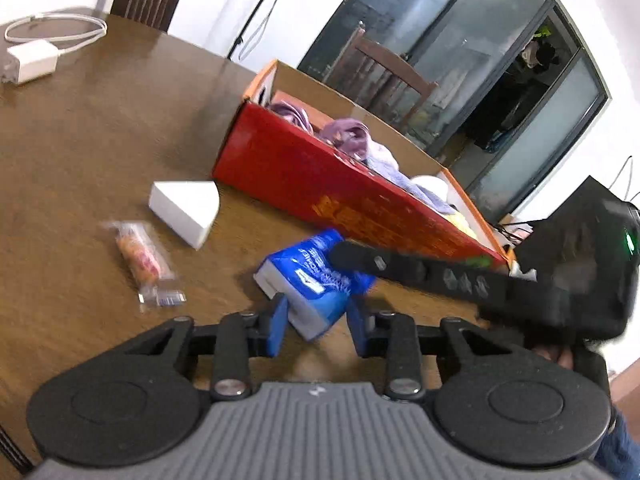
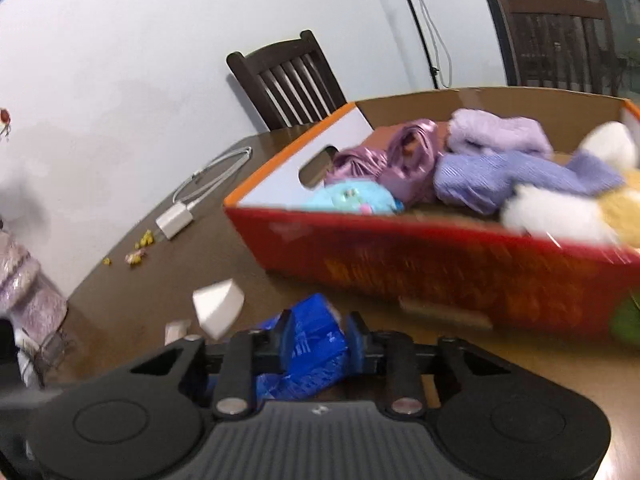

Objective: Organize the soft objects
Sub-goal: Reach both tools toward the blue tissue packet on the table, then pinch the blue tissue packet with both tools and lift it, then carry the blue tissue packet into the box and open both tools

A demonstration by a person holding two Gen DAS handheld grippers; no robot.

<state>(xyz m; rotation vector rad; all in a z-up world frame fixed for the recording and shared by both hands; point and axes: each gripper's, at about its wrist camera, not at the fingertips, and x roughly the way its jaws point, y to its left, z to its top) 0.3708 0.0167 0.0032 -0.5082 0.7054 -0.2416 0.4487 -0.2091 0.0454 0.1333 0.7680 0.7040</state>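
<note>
Tissue pack: blue plastic-wrapped soft tissue pack (image 1: 316,286) lies on the brown wooden table (image 1: 100,140), just in front of the red cardboard box (image 1: 320,184).
Left tool: left tool (image 1: 318,330) has its blue pads narrowed onto the near end of the tissue pack, both pads touching its wrapper.
Right tool: right tool (image 2: 318,340) is closed on the crinkled blue wrapper of the same pack (image 2: 312,344); in the left wrist view one black finger (image 1: 360,260) lies across the pack's far end.
Box contents: shiny pink-purple fabric bundle (image 2: 400,160), lilac knitted cloths (image 2: 496,160), pale blue plush (image 2: 352,198) and white-and-yellow fluffy item (image 2: 560,208) lie inside the box.
Beside the pack: white wedge-shaped block (image 1: 184,208) and clear-wrapped snack (image 1: 144,260) lie on the table to the left, apart from the pack.
Far table edge: white charger with coiled cable (image 1: 32,60) rests near a dark wooden chair (image 2: 288,80).
</note>
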